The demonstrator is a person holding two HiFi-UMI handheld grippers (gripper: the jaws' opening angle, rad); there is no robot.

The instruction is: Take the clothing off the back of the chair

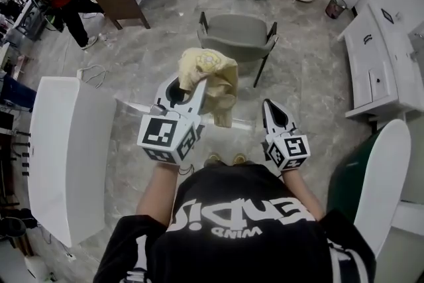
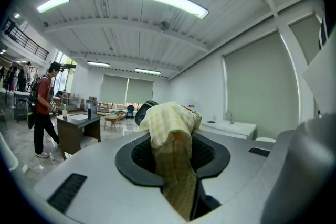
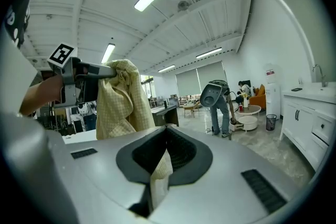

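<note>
The chair (image 1: pixel 237 36) ahead already has a bare back, so the step in hand looks like carrying the shirt (image 1: pixel 212 79) clear of it. To do that well, both grips should be firm and the two hands should move together. I judge the right-hand hold the weaker one, and any pull between the hands could tug the cloth out of it. The load should also ride high enough that the hanging end neither sweeps the floor nor catches a chair arm.

The left gripper (image 1: pixel 185 91) is clamped on the yellow checked shirt. The cloth is bunched over its tips and a fold runs down between the jaws. The right gripper (image 1: pixel 271 111) is closed on a thin pale strip of cloth (image 3: pixel 160 173), seemingly an edge of the same shirt.

The shirt hangs in the air from the left gripper's tips, just in front of the person. It is well apart from the chair's back, and most of it lies to the left of the right gripper.
</note>
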